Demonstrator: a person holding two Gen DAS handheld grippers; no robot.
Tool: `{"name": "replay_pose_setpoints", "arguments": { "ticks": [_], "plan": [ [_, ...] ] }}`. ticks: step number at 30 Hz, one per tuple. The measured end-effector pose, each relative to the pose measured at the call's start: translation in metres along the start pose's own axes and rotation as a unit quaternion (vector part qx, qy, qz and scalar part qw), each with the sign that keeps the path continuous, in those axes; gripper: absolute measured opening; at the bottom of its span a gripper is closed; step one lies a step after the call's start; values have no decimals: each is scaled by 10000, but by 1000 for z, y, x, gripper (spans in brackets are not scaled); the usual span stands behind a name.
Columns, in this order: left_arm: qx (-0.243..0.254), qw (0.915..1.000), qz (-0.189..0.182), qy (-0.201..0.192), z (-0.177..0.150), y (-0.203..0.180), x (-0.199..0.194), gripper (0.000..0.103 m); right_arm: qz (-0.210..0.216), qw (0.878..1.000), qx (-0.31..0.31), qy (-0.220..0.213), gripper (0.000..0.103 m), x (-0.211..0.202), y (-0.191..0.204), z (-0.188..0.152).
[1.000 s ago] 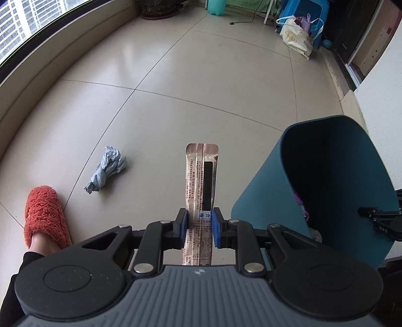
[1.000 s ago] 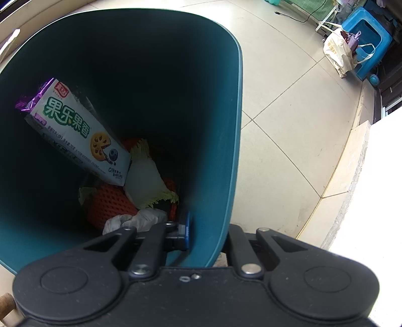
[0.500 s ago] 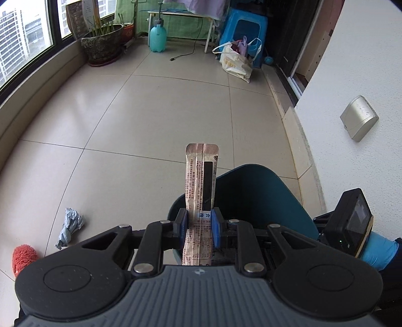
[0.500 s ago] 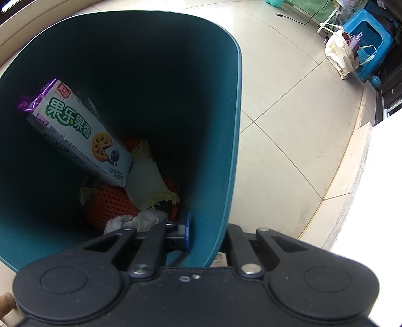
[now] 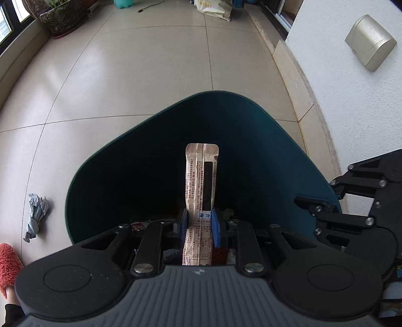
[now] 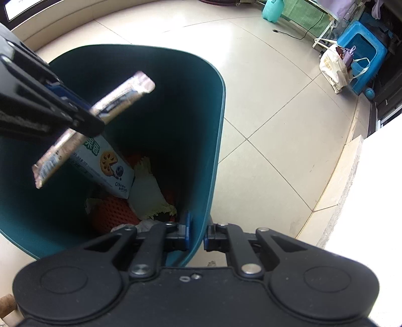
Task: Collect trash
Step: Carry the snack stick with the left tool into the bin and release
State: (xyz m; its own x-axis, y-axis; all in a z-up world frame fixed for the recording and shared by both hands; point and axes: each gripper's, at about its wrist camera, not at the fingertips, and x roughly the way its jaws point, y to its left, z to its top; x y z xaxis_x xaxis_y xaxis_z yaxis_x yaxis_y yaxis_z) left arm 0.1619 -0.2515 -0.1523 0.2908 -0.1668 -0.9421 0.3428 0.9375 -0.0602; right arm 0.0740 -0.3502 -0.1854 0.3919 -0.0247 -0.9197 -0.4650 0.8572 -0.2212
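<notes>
My left gripper (image 5: 199,227) is shut on a long tan snack wrapper (image 5: 201,181) and holds it over the open mouth of the teal trash bin (image 5: 263,120). In the right wrist view the wrapper (image 6: 120,96) and the left gripper (image 6: 75,110) hang above the bin. My right gripper (image 6: 196,234) is shut on the bin's rim (image 6: 216,156). Inside the bin lie a white biscuit packet (image 6: 110,166), orange foam netting (image 6: 113,213) and pale scraps. A crumpled grey paper (image 5: 36,213) lies on the floor left of the bin.
An orange fluffy slipper (image 5: 7,266) is at the lower left. A white wall (image 5: 351,88) with a grey box (image 5: 370,41) runs on the right. A plant pot (image 5: 62,20), a shopping bag (image 6: 336,68) and a blue stool (image 6: 361,55) stand far back.
My left gripper has carried the wrapper from above the open floor to over the bin's mouth. The right gripper has kept its hold on the rim, and the bin now sits lower in its view.
</notes>
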Motion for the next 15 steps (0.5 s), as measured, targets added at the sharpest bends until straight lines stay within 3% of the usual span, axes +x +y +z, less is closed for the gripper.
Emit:
{"name": "replay_pose_setpoints", "arguments": {
  "ticks": [7,15],
  "plan": [
    [92,9991,266,310,3,0,48,19,-69,9999,-105,-23,9,0,8,0],
    [93,9975,237,661,0,0,77,21,-45,10000,-40,-59,9,-5,5,-3]
  ]
}}
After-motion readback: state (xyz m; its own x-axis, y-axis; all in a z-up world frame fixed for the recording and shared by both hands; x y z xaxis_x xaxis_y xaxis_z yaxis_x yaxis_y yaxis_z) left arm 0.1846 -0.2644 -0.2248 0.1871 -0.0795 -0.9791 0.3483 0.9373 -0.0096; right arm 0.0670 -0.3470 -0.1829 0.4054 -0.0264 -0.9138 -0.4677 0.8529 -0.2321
